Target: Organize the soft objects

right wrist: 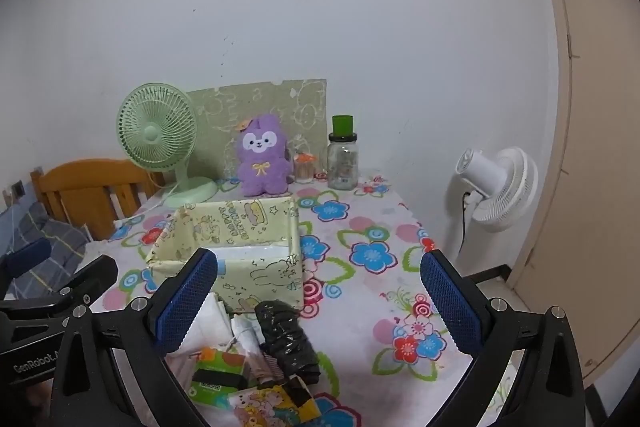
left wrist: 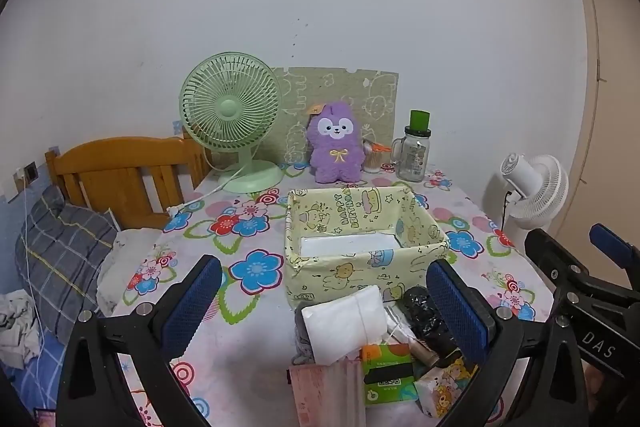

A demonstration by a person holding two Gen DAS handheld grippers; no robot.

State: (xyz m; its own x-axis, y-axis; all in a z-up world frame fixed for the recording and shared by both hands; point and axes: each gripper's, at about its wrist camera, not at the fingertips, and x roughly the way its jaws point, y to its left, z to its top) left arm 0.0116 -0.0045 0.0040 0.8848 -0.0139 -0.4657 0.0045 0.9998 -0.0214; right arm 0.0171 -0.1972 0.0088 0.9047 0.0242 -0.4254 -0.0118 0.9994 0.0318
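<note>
A yellow cartoon-print box (left wrist: 360, 251) (right wrist: 224, 255) stands open on the flowered table, only a white bottom showing inside. In front of it lies a pile: a white folded cloth (left wrist: 348, 323) (right wrist: 204, 323), a black crinkled bag (left wrist: 424, 315) (right wrist: 288, 339), a green packet (left wrist: 386, 371) (right wrist: 216, 375) and a cartoon tissue pack (left wrist: 444, 387) (right wrist: 268, 403). A purple plush toy (left wrist: 336, 143) (right wrist: 262, 159) sits upright at the back. My left gripper (left wrist: 324, 307) is open above the pile. My right gripper (right wrist: 320, 303) is open, just right of the pile.
A green desk fan (left wrist: 230, 115) (right wrist: 158, 135) stands back left and a glass jar with a green lid (left wrist: 414, 151) (right wrist: 343, 159) back right. A white floor fan (left wrist: 532, 187) (right wrist: 496, 183) stands beyond the table's right edge. A wooden headboard (left wrist: 120, 171) and bedding lie left.
</note>
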